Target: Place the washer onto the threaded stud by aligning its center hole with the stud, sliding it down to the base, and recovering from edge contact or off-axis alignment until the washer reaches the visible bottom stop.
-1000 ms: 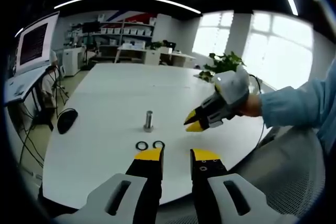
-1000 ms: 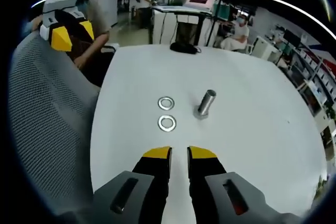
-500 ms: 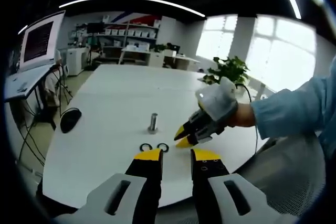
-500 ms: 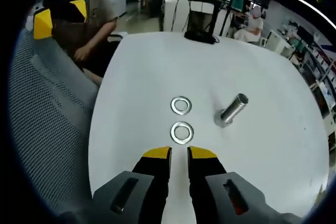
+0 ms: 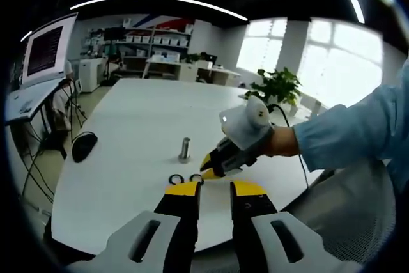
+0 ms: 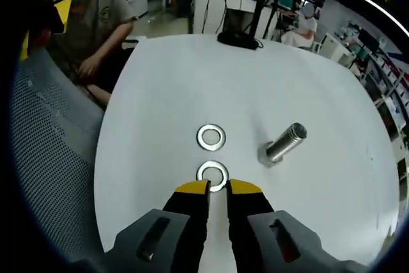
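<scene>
**Right gripper closes in on the nearer washer**

Lower and closer than half a second ago, the right gripper (image 6: pixel 217 188) now has its yellow tips at the near rim of one washer (image 6: pixel 213 174); the jaws stand slightly parted with nothing between them. From the left gripper view the same right gripper (image 5: pixel 209 169) shows with its tips down by the two rings, held by a hand (image 5: pixel 281 142) in a light blue sleeve (image 5: pixel 358 133).

Both washers are flat, bright metal rings with a round centre hole, lying flat on the tabletop (image 6: pixel 166 87). A second washer (image 6: pixel 211 136) lies just beyond the first, apart from it. Off to the side stands the threaded stud (image 6: pixel 284 144), a short grey metal cylinder on a wider base, with no ring on it. All three sit toward the tabletop edge nearest the person.

At the bottom of its own view, the left gripper (image 5: pixel 215 188) hangs above that near edge, jaws parted and empty.

White and bare around the parts, the tabletop carries a dark computer mouse (image 5: pixel 84 146) near one far edge. Grey mesh of a chair (image 6: pixel 45 158) lies beside it. Beyond are a monitor (image 5: pixel 45 49), shelving (image 5: pixel 147 36), a potted plant (image 5: pixel 276 85) by bright windows (image 5: pixel 339 62), and a seated person (image 6: pixel 96 23) at the tabletop's side.
</scene>
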The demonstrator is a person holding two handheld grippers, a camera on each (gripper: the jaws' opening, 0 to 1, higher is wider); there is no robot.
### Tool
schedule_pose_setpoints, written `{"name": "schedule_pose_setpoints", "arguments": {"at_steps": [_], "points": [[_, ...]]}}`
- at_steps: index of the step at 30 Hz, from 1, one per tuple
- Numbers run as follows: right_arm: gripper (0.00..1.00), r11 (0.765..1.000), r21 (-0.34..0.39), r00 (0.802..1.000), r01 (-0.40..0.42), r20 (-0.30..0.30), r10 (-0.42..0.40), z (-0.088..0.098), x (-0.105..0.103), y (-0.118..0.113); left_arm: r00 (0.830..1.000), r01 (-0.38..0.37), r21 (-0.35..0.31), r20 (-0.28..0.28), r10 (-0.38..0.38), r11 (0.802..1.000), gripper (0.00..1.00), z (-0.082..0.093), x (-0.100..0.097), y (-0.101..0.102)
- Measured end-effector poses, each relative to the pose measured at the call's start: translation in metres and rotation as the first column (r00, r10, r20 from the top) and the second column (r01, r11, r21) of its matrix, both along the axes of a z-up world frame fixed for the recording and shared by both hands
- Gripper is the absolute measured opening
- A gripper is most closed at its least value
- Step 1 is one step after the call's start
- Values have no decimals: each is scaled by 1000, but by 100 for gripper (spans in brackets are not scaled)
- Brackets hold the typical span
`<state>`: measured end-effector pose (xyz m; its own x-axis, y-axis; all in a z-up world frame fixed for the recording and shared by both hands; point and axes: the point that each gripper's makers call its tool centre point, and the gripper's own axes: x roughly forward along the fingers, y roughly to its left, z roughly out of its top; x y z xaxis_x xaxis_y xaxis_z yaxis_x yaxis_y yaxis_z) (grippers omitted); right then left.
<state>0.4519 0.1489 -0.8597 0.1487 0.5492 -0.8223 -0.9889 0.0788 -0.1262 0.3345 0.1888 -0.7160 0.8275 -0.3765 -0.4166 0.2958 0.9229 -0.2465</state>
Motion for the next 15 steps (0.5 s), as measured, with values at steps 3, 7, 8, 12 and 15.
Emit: {"name": "schedule_pose_setpoints", "arguments": {"at_steps": [3, 7, 8, 12, 15], "points": [[7, 1000, -5, 1000, -4, 2, 4, 0, 2, -1, 1000, 1, -1, 7, -1, 1000, 17, 1, 1, 0], [8, 1000, -7, 1000, -8, 9, 8, 0, 8, -2, 1000, 1, -1, 3, -1, 1000, 17, 1, 1, 0], [8, 1000, 0, 1000, -9, 9, 9, 1, 9, -1, 1000, 0, 0, 4, 0, 1000, 17, 1, 1, 0], [8, 1000, -4, 1000, -6, 4, 6, -2, 10, 1, 1000, -2, -1, 2, 2, 1000, 17, 1, 1, 0], [8, 1000, -26, 1000, -10, -10, 9, -9, 7, -1, 1000, 0, 0, 0, 0, 1000, 17, 1, 1, 0]]}}
